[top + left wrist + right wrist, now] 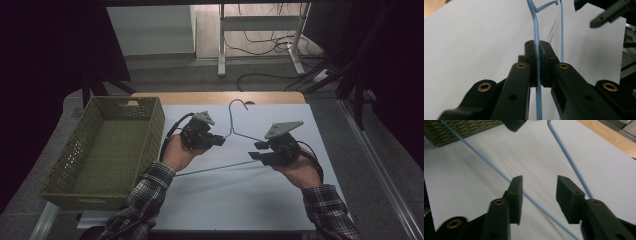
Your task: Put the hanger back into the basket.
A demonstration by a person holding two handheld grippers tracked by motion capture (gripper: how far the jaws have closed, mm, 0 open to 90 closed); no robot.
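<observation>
Two tongs at frame centre in the high view. Left tongs (221,140) clamped tight on the thin blue wire coat hanger (231,131), jaws pinching one wire strand between them in the left gripper view (538,47). Right tongs (256,151) spread wide, holding nothing; in the right gripper view (539,195) one hanger wire crossing the gap below the jaws, a second running just past the right-hand jaw. One hanger only, lying over the white sheet (280,190), hook toward the top centre of the frame, long bottom wire slanting down toward lower left. Two hands: left hand (177,152) and right hand (300,172), both in plaid sleeves, entering from the bottom edge. One olive-green woven rectangular basket (150,125) at frame left, overhanging the left edge of the tabletop (215,97). Open white sheet below and right of the tongs; bare wood strip along the far edge.
</observation>
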